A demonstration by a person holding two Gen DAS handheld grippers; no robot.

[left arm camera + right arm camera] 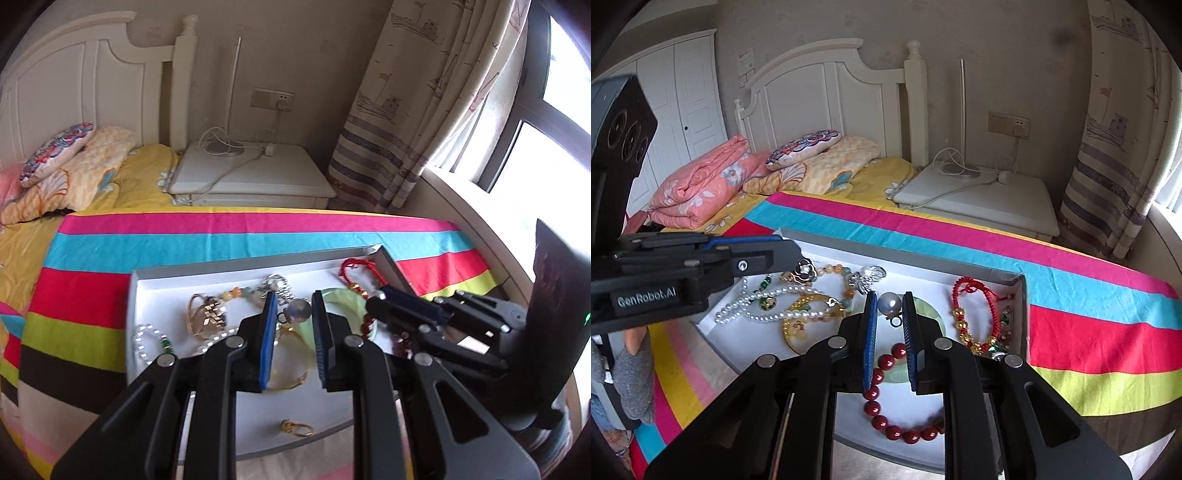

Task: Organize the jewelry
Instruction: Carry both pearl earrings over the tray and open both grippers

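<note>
White tray [1021, 314] rim near at 12 o'clock, left gripper [294, 306] fingers narrowly apart, empty, right gripper [890, 308] clamped on pearl pendant [889, 302], ring end toward 6 o'clock.

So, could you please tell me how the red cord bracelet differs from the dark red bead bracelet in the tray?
The red cord bracelet is woven cord carrying small gold beads; the dark red bead bracelet is a ring of large round glossy beads. The cord bracelet lies by the tray's right wall; the bead bracelet lies nearer the camera, partly hidden behind the right tool. Both lie loose on the white floor.
</note>
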